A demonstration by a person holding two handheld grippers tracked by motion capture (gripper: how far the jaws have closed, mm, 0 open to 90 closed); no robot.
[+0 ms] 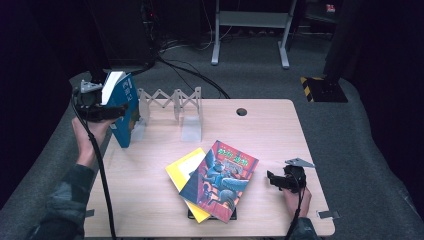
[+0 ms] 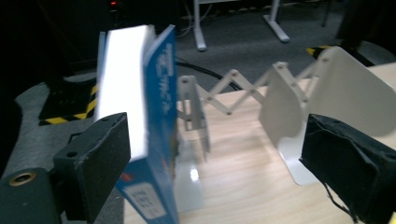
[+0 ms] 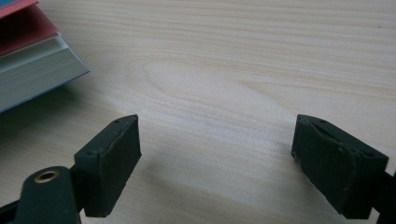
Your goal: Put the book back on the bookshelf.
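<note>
1. Our left tongs [image 2: 205, 163] gape wide. The blue book [image 2: 156, 116] stands upright at the rack's [image 1: 172, 107] left end, at the counter's [image 1: 140, 200] left edge. It sits by the left jaw, with no squeeze visible.
2. Book's long axis is vertical, spine down and tilted slightly. It sits just ahead of the left tongs.
3. Right tongs [image 3: 215, 158] are open and empty, low over bare counter. The book pile [image 1: 215, 180] lies just to their left, nearest the right hand.

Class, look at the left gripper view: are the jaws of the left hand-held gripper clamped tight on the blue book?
No: the left hand-held gripper stands wide open, the blue book beside one jaw, the other jaw far off.
</note>
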